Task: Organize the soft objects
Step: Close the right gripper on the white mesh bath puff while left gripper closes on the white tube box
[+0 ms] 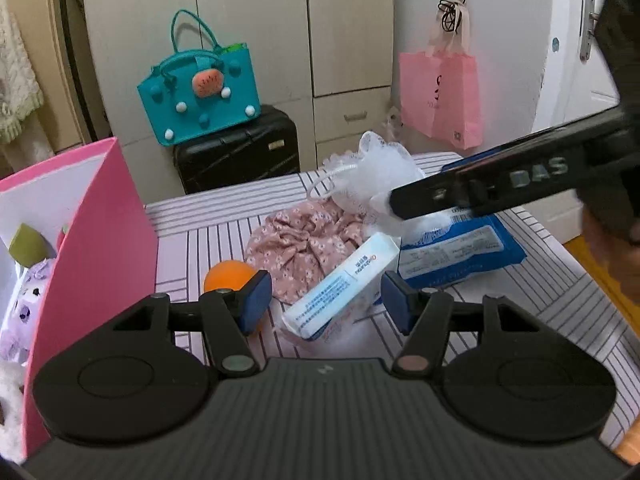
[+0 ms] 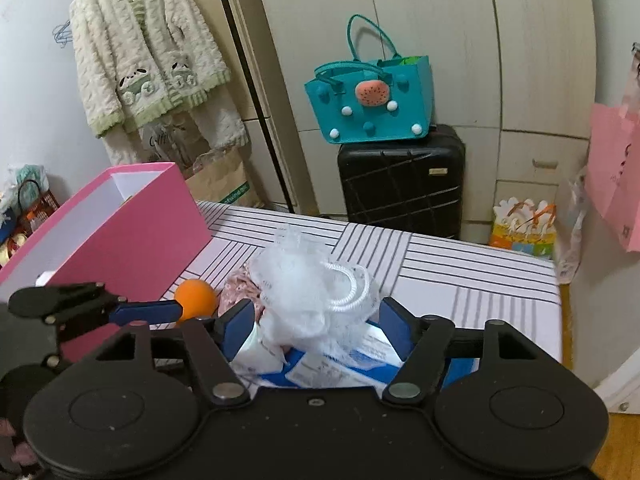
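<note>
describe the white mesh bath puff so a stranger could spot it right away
On the striped table, right of the open pink box, lies a small heap. The white mesh bath puff sits on top, between the right gripper fingers: the only frilly, netted ball, with a white cord loop.

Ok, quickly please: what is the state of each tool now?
Left tool: open, holding nothing, above the white tube.
Right tool: open around the white bath pouf, not closed.

Striped table (image 2: pixel 460 276) (pink box (image 2: pixel 132 236), orange ball (image 2: pixel 195 295))
</note>
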A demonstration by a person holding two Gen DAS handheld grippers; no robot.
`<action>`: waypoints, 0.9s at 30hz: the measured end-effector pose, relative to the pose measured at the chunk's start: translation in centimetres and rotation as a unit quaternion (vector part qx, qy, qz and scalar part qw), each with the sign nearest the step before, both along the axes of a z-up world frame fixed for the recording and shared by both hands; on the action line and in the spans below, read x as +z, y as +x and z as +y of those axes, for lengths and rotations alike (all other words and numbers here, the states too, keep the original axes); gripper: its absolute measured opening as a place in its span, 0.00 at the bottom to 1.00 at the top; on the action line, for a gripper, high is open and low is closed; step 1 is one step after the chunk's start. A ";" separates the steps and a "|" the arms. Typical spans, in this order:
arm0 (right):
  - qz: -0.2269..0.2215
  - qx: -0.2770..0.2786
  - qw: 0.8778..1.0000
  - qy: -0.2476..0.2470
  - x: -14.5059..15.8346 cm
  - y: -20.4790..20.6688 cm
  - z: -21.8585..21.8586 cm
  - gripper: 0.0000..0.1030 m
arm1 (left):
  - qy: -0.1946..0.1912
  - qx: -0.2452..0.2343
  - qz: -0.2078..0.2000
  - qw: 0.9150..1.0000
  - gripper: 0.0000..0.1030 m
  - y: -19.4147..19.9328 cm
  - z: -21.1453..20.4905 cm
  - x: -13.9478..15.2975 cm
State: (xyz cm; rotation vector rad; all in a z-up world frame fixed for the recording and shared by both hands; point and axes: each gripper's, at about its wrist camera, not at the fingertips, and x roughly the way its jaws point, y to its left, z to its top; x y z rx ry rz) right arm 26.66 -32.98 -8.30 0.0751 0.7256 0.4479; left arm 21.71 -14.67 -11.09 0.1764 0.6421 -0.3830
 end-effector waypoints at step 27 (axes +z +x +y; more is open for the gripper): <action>0.030 -0.036 0.994 0.102 -2.1 0.9 -1.2 0.35 | 0.039 -0.045 0.009 0.998 0.27 -0.6 -1.7 -0.6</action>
